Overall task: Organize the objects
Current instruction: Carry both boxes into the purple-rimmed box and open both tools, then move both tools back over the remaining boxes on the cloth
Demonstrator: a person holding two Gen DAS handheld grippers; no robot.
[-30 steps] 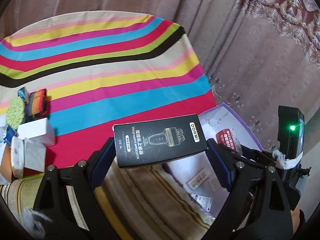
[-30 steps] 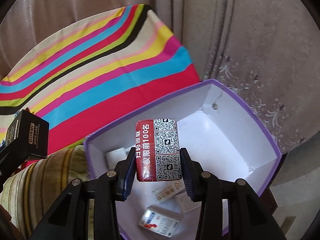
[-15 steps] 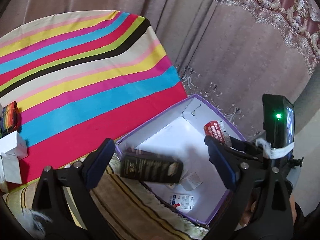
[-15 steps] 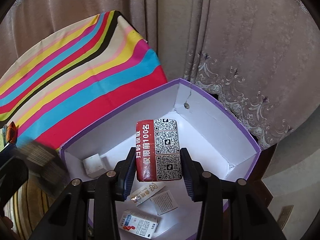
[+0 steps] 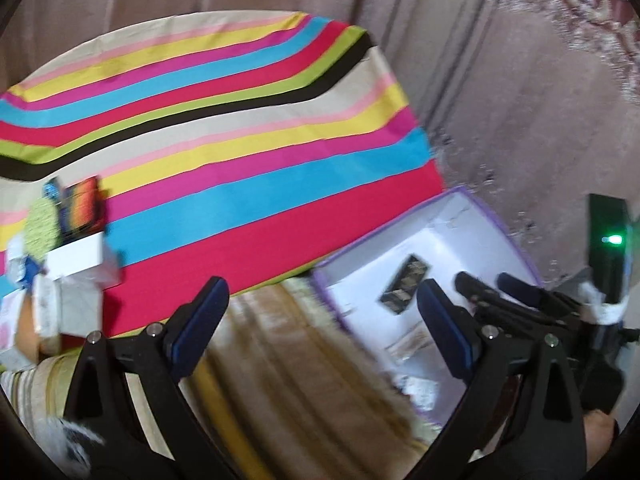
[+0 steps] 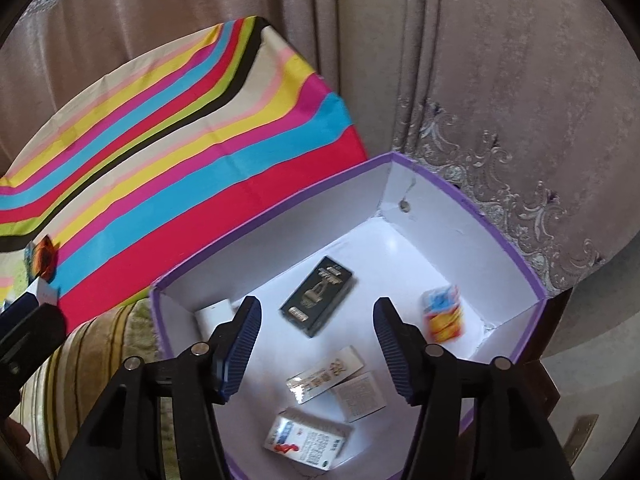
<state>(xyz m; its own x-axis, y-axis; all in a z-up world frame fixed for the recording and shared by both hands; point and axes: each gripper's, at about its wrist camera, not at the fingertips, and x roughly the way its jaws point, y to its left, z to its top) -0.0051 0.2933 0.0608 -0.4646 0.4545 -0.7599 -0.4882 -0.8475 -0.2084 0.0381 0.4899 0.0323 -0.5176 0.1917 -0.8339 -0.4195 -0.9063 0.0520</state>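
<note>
broadly, both views share the striped cloth [image 5: 224, 152] over the worktop, the brownish curtain [image 6: 500, 80] behind it, and the purple-edged white box [image 6: 516, 256] beside the cloth's red edge. only the right wrist view looks straight down into the box: the black carton [image 6: 318, 296] lies flat near the middle of its floor, a red and blue packet [image 6: 442, 314], blurred, sits toward the right wall, a small white box [image 6: 216, 314] is against the left wall, and nearer the camera lie a long white and gold pack [image 6: 326, 374], a white card pack [image 6: 360, 396] touching it, and a white and blue medicine box [image 6: 306, 444]. the left wrist view, smeared by motion, shows only a slice of the box interior with the black carton as a dark patch.

what the left wrist view alone gives is the cluster still on the cloth at far left: a white box [image 5: 78, 258], a green dotted round thing [image 5: 40, 228] and a rainbow-striped pack [image 5: 82, 208], crowded together. it also shows a dark device with a green light [image 5: 612, 240] at the right edge.

the left gripper [image 5: 320, 328] has its jaws wide apart with nothing between them, above the brown striped fabric [image 5: 280, 380]. the right gripper [image 6: 316, 344] hangs over the box, its jaws opening and holding nothing.
</note>
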